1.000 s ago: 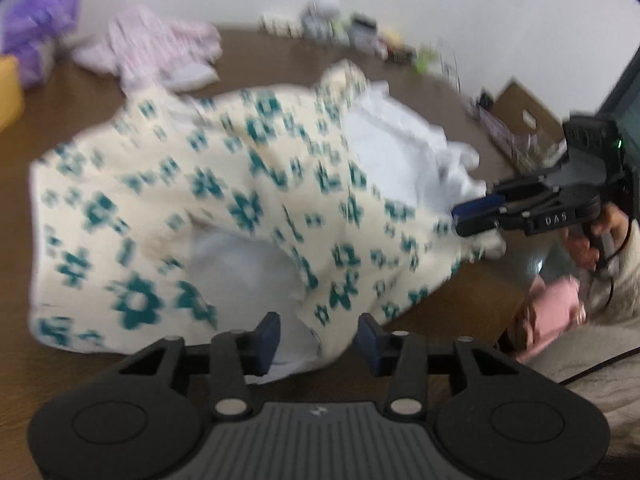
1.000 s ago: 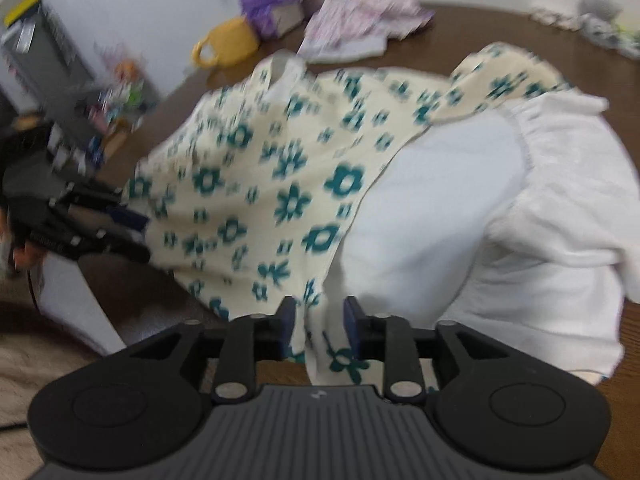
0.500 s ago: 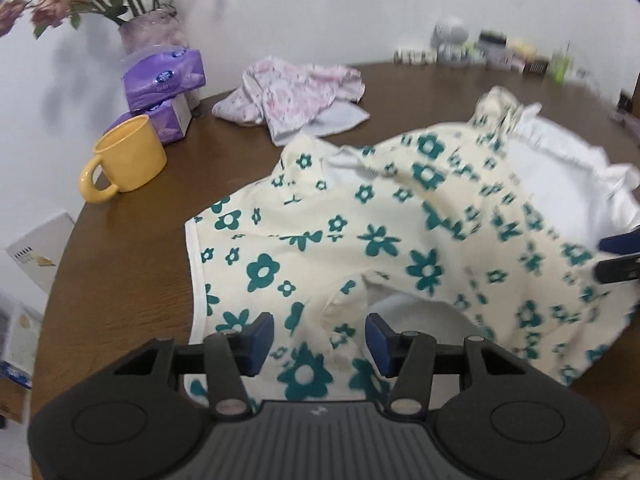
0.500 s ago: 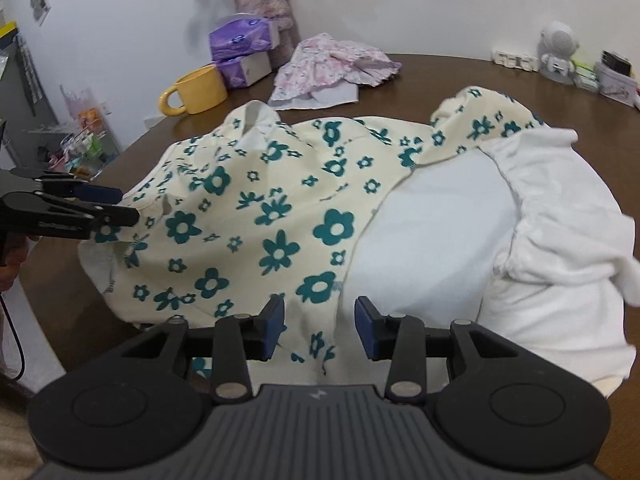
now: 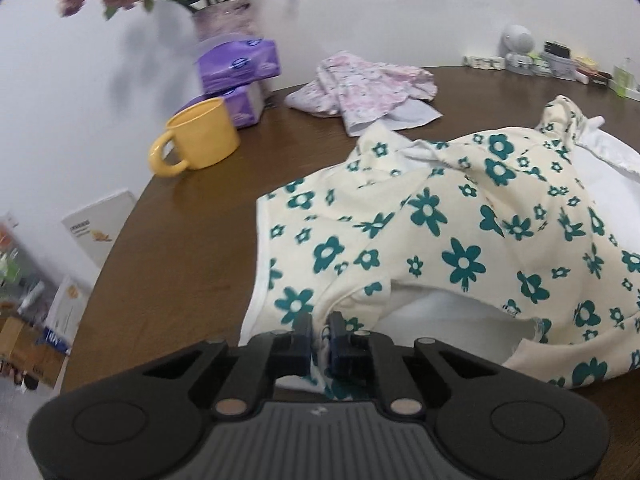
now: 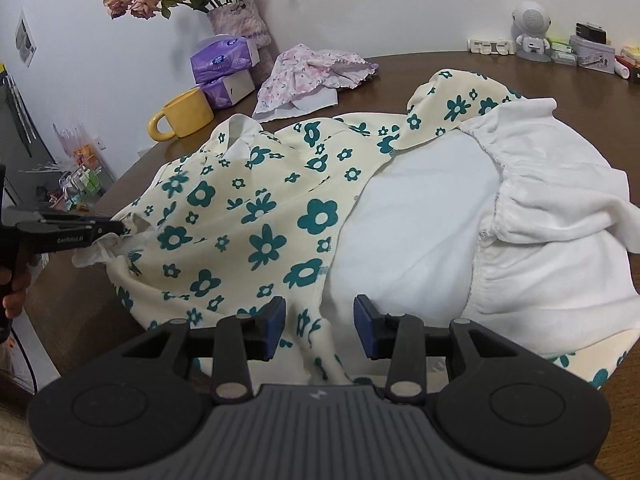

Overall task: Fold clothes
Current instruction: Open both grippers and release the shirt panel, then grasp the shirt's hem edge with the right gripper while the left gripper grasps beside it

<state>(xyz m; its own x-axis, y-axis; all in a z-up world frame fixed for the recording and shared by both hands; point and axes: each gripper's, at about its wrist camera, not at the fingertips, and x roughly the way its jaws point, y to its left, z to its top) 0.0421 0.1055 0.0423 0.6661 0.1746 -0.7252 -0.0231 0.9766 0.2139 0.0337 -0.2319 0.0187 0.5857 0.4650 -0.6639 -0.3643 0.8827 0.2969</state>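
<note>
A cream garment with teal flowers [image 5: 452,240] lies spread on the brown table, its white lining showing [image 6: 420,232]. My left gripper [image 5: 319,338] is shut on the garment's near left edge; it shows in the right wrist view [image 6: 116,227] pinching a ruffled cuff at the table's left edge. My right gripper [image 6: 320,326] is open, its fingers on either side of the garment's near hem fold, above the cloth.
A yellow mug [image 5: 200,140], purple tissue packs [image 5: 240,76], a flower vase [image 6: 240,20] and a crumpled pink garment [image 5: 360,88] stand at the back left. Small items and a white figurine [image 6: 532,32] line the back right. The table edge [image 5: 100,264] curves at left.
My left gripper has closed on the garment's edge. My right gripper has opened wider. The garment has settled flatter on the table.
</note>
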